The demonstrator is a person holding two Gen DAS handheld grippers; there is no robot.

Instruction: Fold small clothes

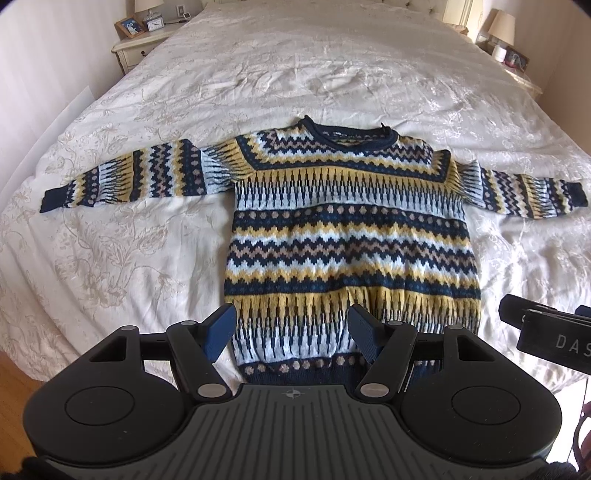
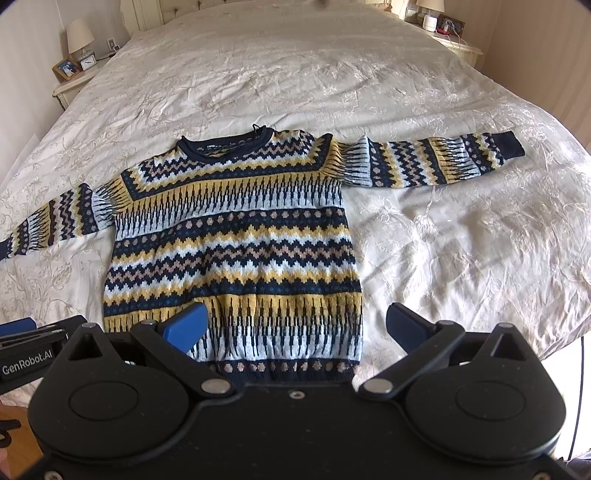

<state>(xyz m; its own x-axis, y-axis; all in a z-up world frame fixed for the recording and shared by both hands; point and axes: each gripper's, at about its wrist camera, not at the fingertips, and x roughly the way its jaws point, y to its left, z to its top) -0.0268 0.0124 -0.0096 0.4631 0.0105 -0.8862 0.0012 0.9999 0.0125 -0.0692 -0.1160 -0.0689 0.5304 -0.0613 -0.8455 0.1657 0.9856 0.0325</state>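
Note:
A small knitted sweater (image 1: 347,236) with navy, yellow, pale blue and beige zigzag bands lies flat and face up on the bed, both sleeves spread out sideways. It also shows in the right wrist view (image 2: 236,243). My left gripper (image 1: 291,332) is open and empty, hovering above the sweater's lower left hem. My right gripper (image 2: 295,326) is open and empty, above the lower right hem corner. Each gripper's body shows at the edge of the other's view, the right gripper (image 1: 546,325) and the left gripper (image 2: 33,343).
The bed (image 1: 295,74) has a cream embroidered cover. A nightstand (image 1: 136,44) with a lamp, clock and photo frame stands at the far left. Another nightstand (image 2: 454,33) with a lamp stands at the far right. Wooden floor (image 1: 14,384) shows at the near left.

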